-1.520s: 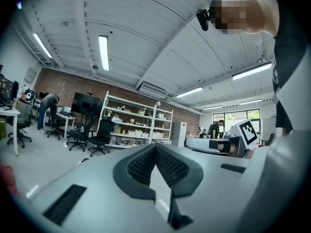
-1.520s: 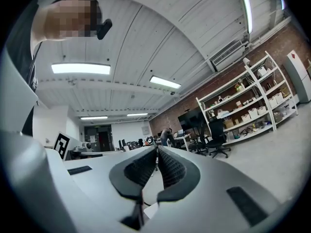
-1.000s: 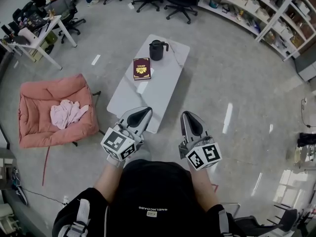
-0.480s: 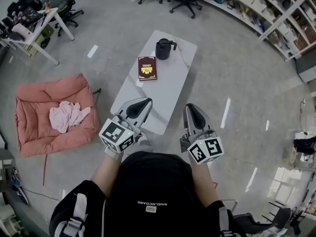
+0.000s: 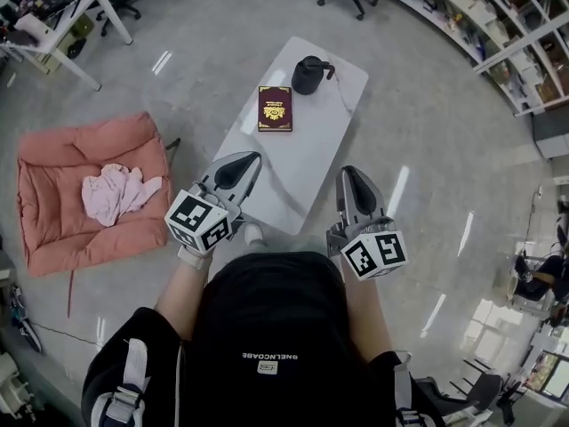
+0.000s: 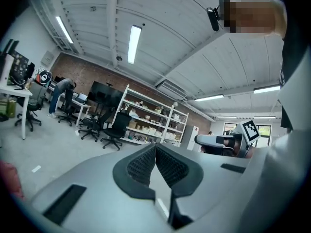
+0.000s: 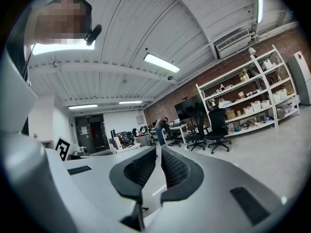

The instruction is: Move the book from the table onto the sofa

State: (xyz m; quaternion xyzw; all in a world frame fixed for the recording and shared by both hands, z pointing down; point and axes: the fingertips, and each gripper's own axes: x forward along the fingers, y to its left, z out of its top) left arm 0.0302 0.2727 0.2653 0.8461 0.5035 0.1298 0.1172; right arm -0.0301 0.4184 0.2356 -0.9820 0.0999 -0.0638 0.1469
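book: maroon cover, gold emblem. table: white. jug: black. sofa: salmon pink. cloth: pale pink. left gripper, right gripper: grey shells, black ribbed pads, marker cubes with black squares on white. floor: glossy grey.

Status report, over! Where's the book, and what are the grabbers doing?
Left hand-held gripper and right hand-held gripper shut, empty. Book flat on table, untouched, black jug beside it. Pink cloth lying on sofa.
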